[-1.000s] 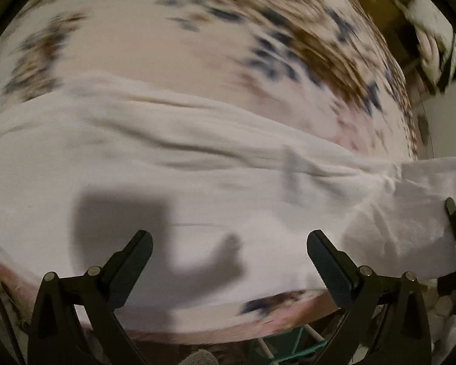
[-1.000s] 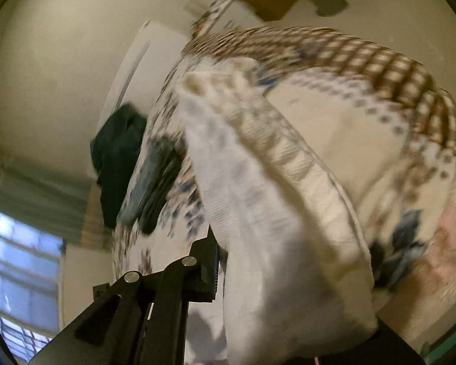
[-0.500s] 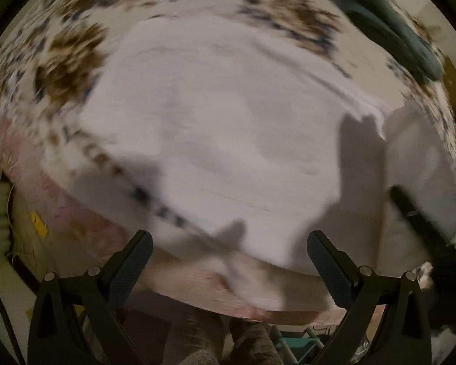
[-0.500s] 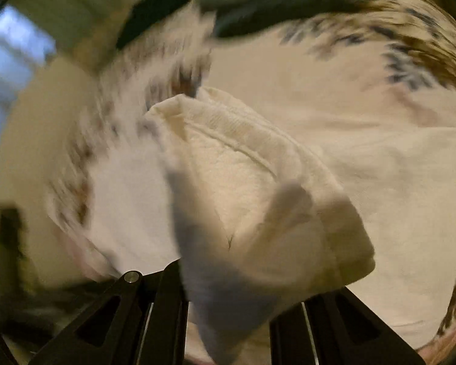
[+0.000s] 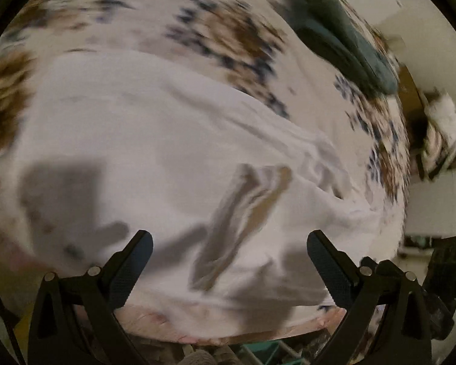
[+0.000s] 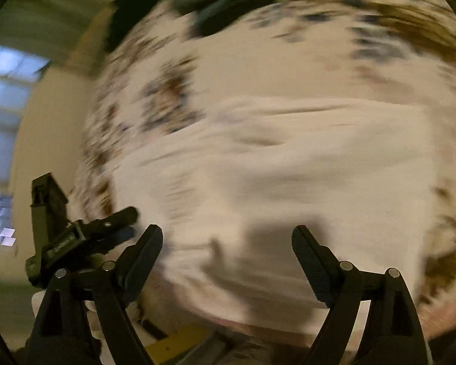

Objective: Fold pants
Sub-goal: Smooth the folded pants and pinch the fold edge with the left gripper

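While both views blur w/ motion, white pants (image 5: 173,158) seen spread flat on bed w/ floral cover (image 5: 215,30), near its front edge, part folded over w/ a creased ridge toward the right. Left gripper (image 5: 229,249) above the pants, fingers (image 5: 138,252) wide apart, nothing between; right gripper (image 6: 226,243) likewise over the cloth, fingers (image 6: 307,249) opening, no fabric pinched. Dark green garment (image 5: 343,42) at far side of bed, well apart from pants.

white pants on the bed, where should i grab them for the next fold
Probably the near edge of the white pants, the long hem lying along the patterned bedspread by the bed's edge. Come from the bed's near side, fingers angled down: the cloth lies flat, and only that edge looks easy to pinch.
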